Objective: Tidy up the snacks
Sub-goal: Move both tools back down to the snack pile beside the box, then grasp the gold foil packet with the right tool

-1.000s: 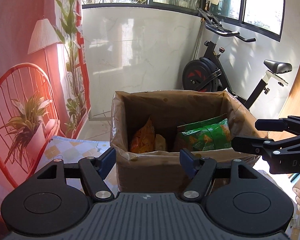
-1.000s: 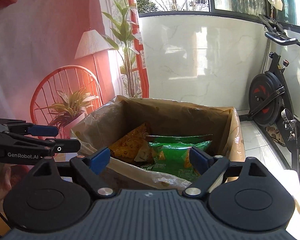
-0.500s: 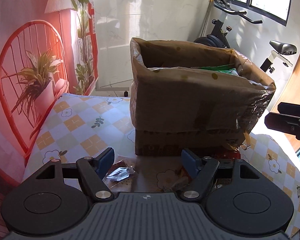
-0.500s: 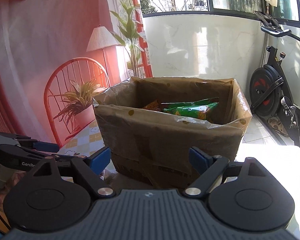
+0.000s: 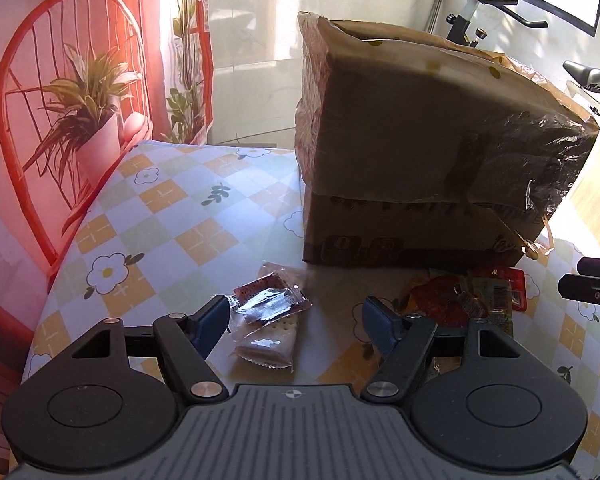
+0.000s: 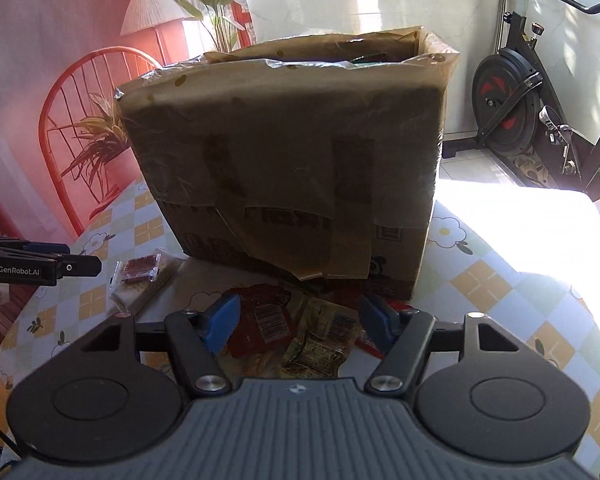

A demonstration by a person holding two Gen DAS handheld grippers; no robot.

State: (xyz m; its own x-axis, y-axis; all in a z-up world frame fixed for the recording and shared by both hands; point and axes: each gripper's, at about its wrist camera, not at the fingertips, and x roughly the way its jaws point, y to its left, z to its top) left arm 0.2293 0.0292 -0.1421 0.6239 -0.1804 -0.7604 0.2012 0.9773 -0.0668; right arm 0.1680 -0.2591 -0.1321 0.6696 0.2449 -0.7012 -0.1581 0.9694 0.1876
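Note:
A tall brown cardboard box [image 5: 420, 140] [image 6: 292, 160] wrapped in tape stands on the checked flower tablecloth [image 5: 160, 220]. In front of it, a cracker packet [image 5: 270, 340] and a small clear packet with red print [image 5: 270, 300] lie between the open fingers of my left gripper [image 5: 296, 322], which hovers just above them. My right gripper [image 6: 300, 322] hangs over a red packet [image 6: 260, 316] and a yellow-green packet [image 6: 324, 340]. Its jaws are closing with these packets between them, and the pads do not press on them. Each gripper's fingers show at the edge of the other's view.
A red wire chair [image 5: 68, 80] with a potted plant stands past the table's left edge. An exercise bike [image 6: 512, 92] stands on the floor at the right. More red and yellow packets [image 5: 460, 300] lie at the box's front right corner.
Both grippers have come down from over the box's open top to the table in front of it. The snacks inside the box have gone out of view. The right jaws have narrowed.

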